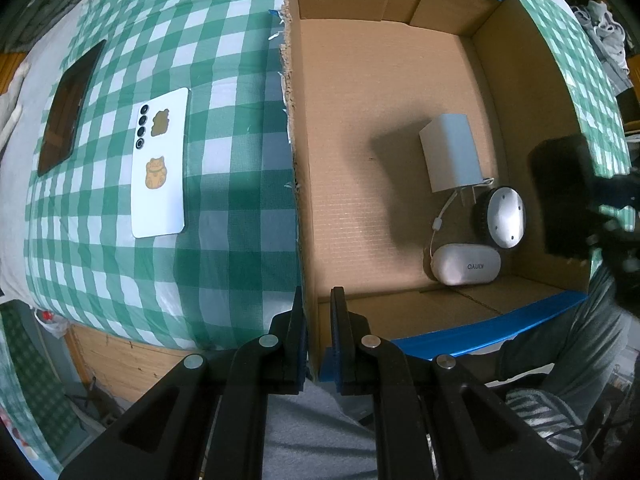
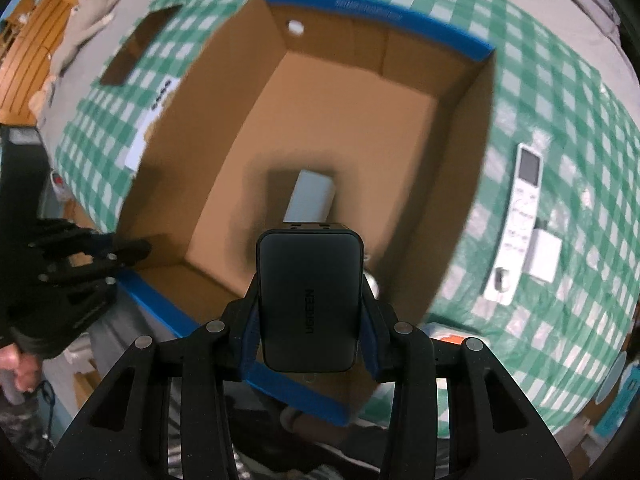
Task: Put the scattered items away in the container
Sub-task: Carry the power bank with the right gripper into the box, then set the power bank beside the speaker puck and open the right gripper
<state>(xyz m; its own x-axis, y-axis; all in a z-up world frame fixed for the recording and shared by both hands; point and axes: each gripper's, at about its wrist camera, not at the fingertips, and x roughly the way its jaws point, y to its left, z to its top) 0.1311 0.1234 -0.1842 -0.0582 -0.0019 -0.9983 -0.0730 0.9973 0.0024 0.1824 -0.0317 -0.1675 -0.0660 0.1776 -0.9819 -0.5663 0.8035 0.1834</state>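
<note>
We hold the dark charger [image 2: 309, 300] in the right gripper [image 2: 309, 304], clamped by its two long sides, above the near end of the cardboard box [image 2: 460, 184]. It hangs over the box's inside, not yet on the floor of it.

The risks, as we judge them: the charger sits straight above the white adapter [image 2: 312, 196], so letting go here would drop it onto that adapter or the things beside it, and it could bounce or knock the plug pins. The grip is only on smooth sides, so a tilt could let it slip early. The right wrist view is blurred, which suggests motion; a release while moving could throw it against the wall.

The left gripper [image 1: 318, 320] has its fingers set narrow around the box's near left wall [image 1: 308, 272], one finger outside and one inside; we cannot tell whether they actually pinch the cardboard. If they do not, the box may slide on the checked cloth [image 1: 224, 168].

Our count. In the box: one white adapter with a cable, one round speaker-like disc [image 1: 505, 218], one white oval case [image 1: 466, 264]. Still out on the cloth: one white phone [image 1: 160, 164], one dark tablet [image 1: 70, 108], one white remote [image 2: 516, 224], one small white block [image 2: 545, 255] just beside it. In hand: one charger. Two grippers, one box.
</note>
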